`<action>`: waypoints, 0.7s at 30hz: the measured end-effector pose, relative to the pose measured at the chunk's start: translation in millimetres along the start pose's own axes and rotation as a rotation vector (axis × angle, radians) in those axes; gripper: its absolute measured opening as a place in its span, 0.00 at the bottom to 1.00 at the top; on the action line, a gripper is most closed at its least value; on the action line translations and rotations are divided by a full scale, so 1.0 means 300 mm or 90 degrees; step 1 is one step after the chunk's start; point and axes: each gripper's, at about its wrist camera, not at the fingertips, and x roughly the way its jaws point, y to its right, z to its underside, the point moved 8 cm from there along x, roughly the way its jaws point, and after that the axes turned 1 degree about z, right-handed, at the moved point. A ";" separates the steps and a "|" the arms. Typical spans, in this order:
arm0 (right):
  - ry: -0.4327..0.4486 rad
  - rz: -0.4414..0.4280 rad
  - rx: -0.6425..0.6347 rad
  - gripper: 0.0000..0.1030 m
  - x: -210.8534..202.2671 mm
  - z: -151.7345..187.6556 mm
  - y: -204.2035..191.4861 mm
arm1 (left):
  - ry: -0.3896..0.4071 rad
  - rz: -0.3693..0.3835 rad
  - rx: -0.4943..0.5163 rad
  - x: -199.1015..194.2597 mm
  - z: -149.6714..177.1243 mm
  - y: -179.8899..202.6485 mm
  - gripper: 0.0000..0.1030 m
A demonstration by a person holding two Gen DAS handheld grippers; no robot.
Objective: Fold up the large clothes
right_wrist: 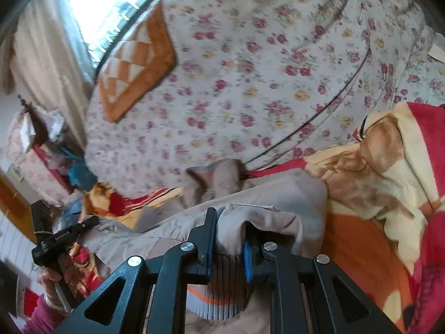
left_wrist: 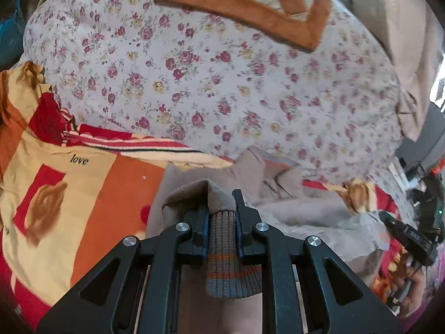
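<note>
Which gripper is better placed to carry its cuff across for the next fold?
Neither clearly: the left gripper and the right gripper each have jaws clamped on a ribbed, orange-striped cuff of the beige jacket.

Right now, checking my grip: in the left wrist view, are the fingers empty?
No: the left gripper's fingers pinch the beige jacket's grey ribbed knit cuff with orange stripes.

A matt beige cloth jacket [left_wrist: 294, 214] with a ribbed knit cuff [left_wrist: 222, 253] is lying low in the frame, a fuzzy orange blanket [left_wrist: 91, 194] is spreading at lower left, and a smooth flowered cotton sheet [left_wrist: 222, 83] is filling the middle.
</note>
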 end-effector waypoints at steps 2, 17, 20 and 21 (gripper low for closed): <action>-0.007 0.015 0.005 0.14 0.053 -0.020 0.029 | -0.013 -0.010 -0.011 0.071 -0.010 -0.020 0.13; 0.006 0.059 0.003 0.50 0.074 -0.077 0.049 | -0.038 0.024 -0.055 0.121 -0.047 -0.087 0.64; -0.034 0.031 -0.061 0.50 0.081 -0.016 -0.054 | -0.041 0.014 -0.013 0.066 -0.009 -0.062 0.64; -0.051 0.031 -0.082 0.50 0.102 0.009 -0.080 | -0.045 0.011 -0.001 0.060 0.007 -0.056 0.64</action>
